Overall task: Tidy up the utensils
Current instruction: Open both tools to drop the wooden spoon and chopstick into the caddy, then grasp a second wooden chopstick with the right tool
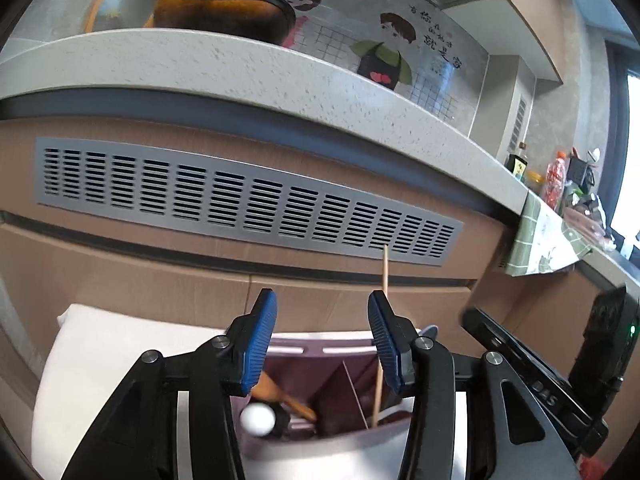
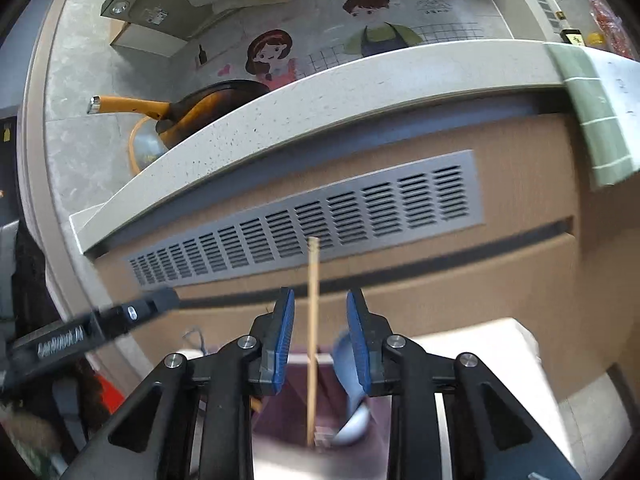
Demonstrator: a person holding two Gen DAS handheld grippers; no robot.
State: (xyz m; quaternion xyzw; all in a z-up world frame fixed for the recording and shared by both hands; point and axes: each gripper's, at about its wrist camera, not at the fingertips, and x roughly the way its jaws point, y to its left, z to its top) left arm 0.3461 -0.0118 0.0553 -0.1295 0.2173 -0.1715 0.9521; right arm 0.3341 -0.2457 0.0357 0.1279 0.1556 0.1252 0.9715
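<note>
A mauve utensil holder (image 1: 316, 444) with dividers sits just below both grippers. In the left wrist view it holds a wooden spoon (image 1: 288, 398), a white round-ended utensil (image 1: 258, 420) and a thin wooden chopstick (image 1: 385, 268) standing at the right. My left gripper (image 1: 322, 342) hangs open above the holder with nothing between its blue pads. In the right wrist view the chopstick (image 2: 312, 320) stands upright between the pads of my right gripper (image 2: 320, 344), which is open and does not touch it. A blue spoon (image 2: 350, 396) leans in the holder (image 2: 298, 359) behind the right pad.
Straight ahead is a brown cabinet front with a grey vent grille (image 1: 240, 196) under a speckled countertop edge (image 1: 240, 64). A dark pan with an orange handle (image 2: 132, 105) sits on top. A green cloth (image 1: 536, 240) hangs over the counter. The holder stands beside a white pad (image 1: 112, 360).
</note>
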